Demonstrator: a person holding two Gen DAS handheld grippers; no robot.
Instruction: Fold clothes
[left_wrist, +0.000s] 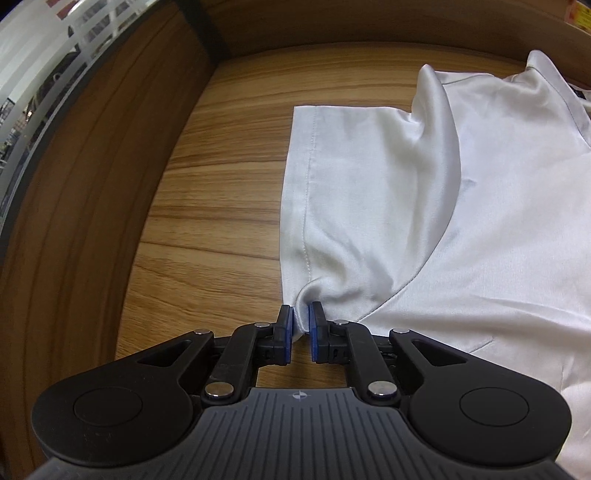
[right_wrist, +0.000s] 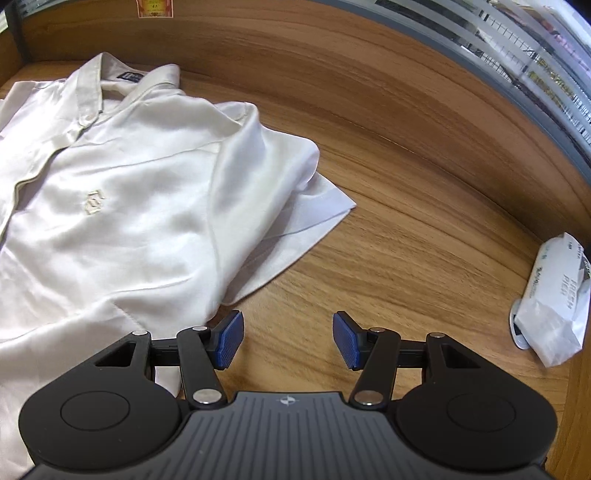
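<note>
A white satin shirt (left_wrist: 461, 192) lies on the wooden table (left_wrist: 221, 177). Its short sleeve (left_wrist: 343, 192) spreads out flat to the left. My left gripper (left_wrist: 301, 328) is shut on the sleeve's near corner, with the cloth bunched between the blue pads. In the right wrist view the same shirt (right_wrist: 122, 192) lies collar up with a small embroidered logo (right_wrist: 94, 202) on the chest. Its right sleeve (right_wrist: 295, 218) is rumpled on the table. My right gripper (right_wrist: 288, 339) hangs open over bare wood just right of the shirt's side edge, holding nothing.
A raised wooden wall (left_wrist: 92, 184) curves around the table's left and back, and the wooden wall (right_wrist: 443, 110) continues on the right. A white plastic packet (right_wrist: 554, 295) lies at the table's right edge. Glass partitions show beyond the wall.
</note>
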